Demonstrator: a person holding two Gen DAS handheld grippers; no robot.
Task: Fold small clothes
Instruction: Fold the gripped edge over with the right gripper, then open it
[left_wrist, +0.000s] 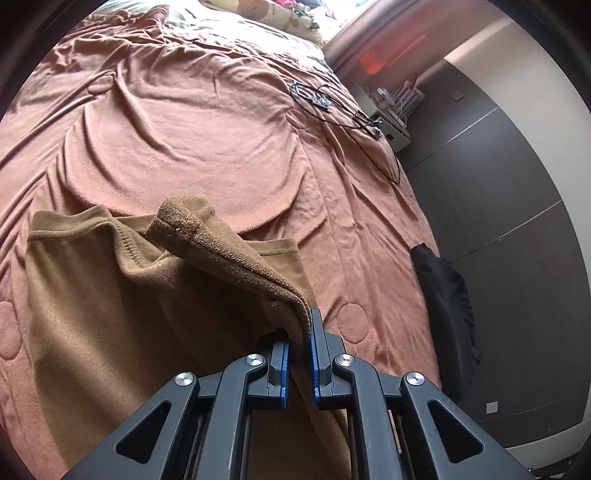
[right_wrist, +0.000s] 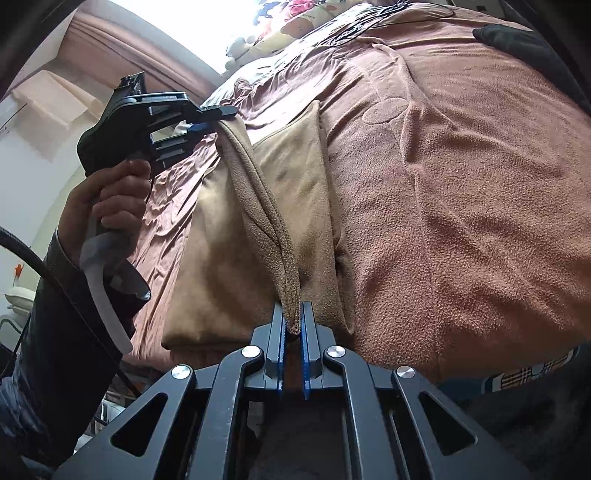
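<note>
Right wrist view shows the fold in hand: the right gripper (right_wrist: 293, 325) and the left gripper (right_wrist: 218, 118) each pinch one end of a raised edge of the brown garment (right_wrist: 295, 184), which lies on the pink bedspread (right_wrist: 461, 203). This edge, the garment's long axis, runs from the near bed edge away toward the pillows. Next, I judge, both must carry it sideways together and keep it taut.
</note>
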